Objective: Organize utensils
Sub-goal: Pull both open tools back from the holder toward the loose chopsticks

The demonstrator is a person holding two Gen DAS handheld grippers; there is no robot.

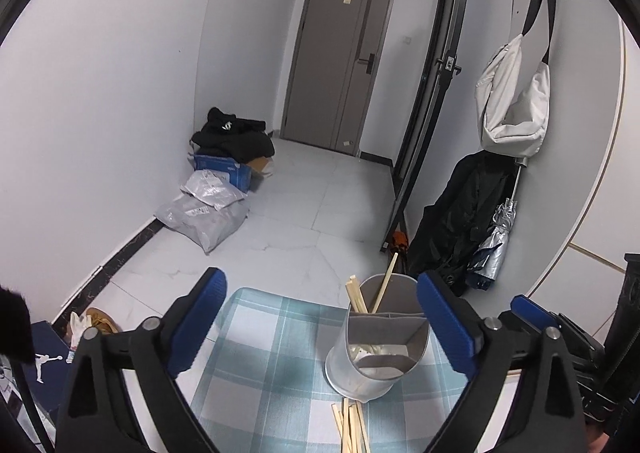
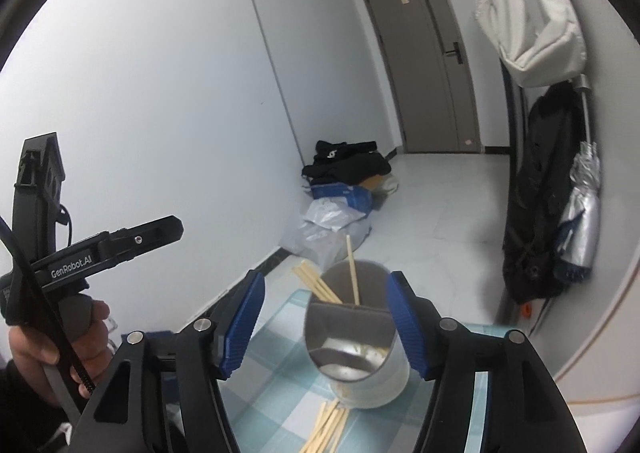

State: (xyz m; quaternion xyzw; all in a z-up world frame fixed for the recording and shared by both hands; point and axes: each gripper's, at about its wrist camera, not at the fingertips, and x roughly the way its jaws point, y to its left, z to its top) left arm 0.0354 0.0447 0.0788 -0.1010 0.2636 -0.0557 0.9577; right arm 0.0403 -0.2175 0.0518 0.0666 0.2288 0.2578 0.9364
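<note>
Left wrist: left tool (image 1: 320,323) spread, hovering | right tool (image 2: 326,319) spread, straddling utensil holder (image 2: 356,349) | chopsticks (image 2: 326,429) on checkered tabletop (image 1: 260,373) beneath | tiled floor (image 1: 304,205) beyond

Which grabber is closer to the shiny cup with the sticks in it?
Right, I think. The right gripper has the metal utensil holder between its open fingers. The left gripper is open too, but the holder sits nearer its right finger, slightly ahead.

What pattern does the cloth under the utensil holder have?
The cloth has a teal-and-white check pattern, clearest in the left wrist view.
</note>
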